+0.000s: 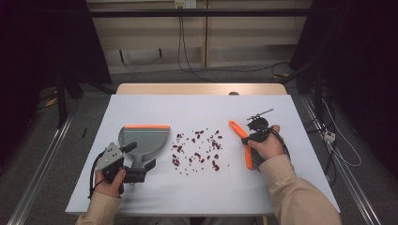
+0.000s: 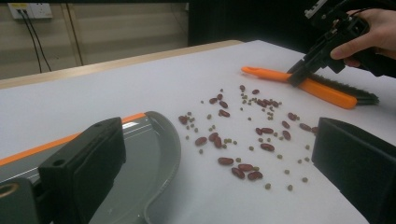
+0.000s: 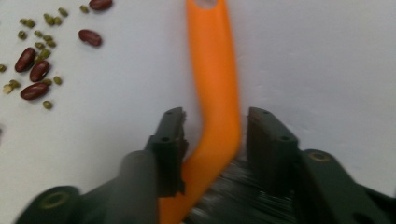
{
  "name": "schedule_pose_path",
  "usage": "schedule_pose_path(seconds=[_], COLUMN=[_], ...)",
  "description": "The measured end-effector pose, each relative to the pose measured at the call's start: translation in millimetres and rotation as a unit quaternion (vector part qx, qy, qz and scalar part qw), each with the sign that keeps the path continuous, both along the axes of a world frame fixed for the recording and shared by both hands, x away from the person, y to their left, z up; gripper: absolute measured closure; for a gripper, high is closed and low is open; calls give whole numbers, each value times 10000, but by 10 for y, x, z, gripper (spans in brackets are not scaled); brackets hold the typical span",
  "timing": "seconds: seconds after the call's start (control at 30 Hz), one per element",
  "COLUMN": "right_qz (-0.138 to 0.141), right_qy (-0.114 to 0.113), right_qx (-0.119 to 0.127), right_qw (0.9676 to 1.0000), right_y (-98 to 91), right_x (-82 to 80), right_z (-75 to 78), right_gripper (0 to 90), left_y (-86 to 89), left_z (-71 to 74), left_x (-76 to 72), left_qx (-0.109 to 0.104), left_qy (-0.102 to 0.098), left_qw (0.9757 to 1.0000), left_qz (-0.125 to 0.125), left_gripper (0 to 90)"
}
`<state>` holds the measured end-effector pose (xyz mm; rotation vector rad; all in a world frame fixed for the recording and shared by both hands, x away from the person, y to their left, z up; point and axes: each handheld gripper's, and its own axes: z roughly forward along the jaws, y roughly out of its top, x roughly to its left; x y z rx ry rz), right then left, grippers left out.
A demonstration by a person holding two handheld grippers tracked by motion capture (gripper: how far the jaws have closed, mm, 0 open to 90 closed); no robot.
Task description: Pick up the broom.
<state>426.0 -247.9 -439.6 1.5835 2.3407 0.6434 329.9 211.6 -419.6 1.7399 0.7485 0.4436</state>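
From the high view, my left claw (image 1: pixel 136 161) is parked at the handle of the grey plastic dustpan with the orange lip (image 1: pixel 143 138), which lies flat on the white tabletop (image 1: pixel 281 187) left of the scattered red and green beans (image 1: pixel 197 147); from up here I honestly can't tell if that claw is clamped or just sitting there. My right claw (image 1: pixel 245 138) is down on the orange-handled brush with black bristles (image 1: pixel 247 157), lying right of the beans. The left claw view sorts one thing out: my left jaws stand wide apart with nothing between them, the dustpan (image 2: pixel 154 154) under the near one, and it shows the brush (image 2: pixel 322 91) flat on the tabletop with my right claw (image 2: pixel 295 79) touching its handle. The right claw view gives what neither other one does: the orange handle (image 3: pixel 217 93) runs between my jaws at its bend, jaws partly open, gap visible on the right side, so no real grip yet. I reckon the trick is to centre on that bend, close firmly above the bristles, and keep the handle from twisting before lifting.
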Motion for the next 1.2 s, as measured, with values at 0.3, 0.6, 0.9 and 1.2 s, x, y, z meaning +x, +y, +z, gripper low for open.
schedule_pose_path(seconds=[0.3, 0.6, 0.9, 1.2], right_qz=[-331, -464, -494, -523], right_qy=[149, 304, 140, -41], right_qx=[-65, 85, 184, 601], right_qw=[9993, 9984, 9985, 9968], right_y=[61, 28, -23, -156], right_x=[28, 62, 49, -16], right_z=[-7, 10, 24, 142], right_gripper=[674, 695, 697, 700], left_y=[-16, 9, 11, -56], left_z=[-4, 10, 9, 16], left_x=[-2, -31, -21, 4], left_qx=[56, 24, -3, 1], left_qy=[-7, -57, -36, -18], left_qw=[10000, 10000, 10000, 10000], left_qz=[-7, 41, 75, 26], left_gripper=[27, 26, 27, 27])
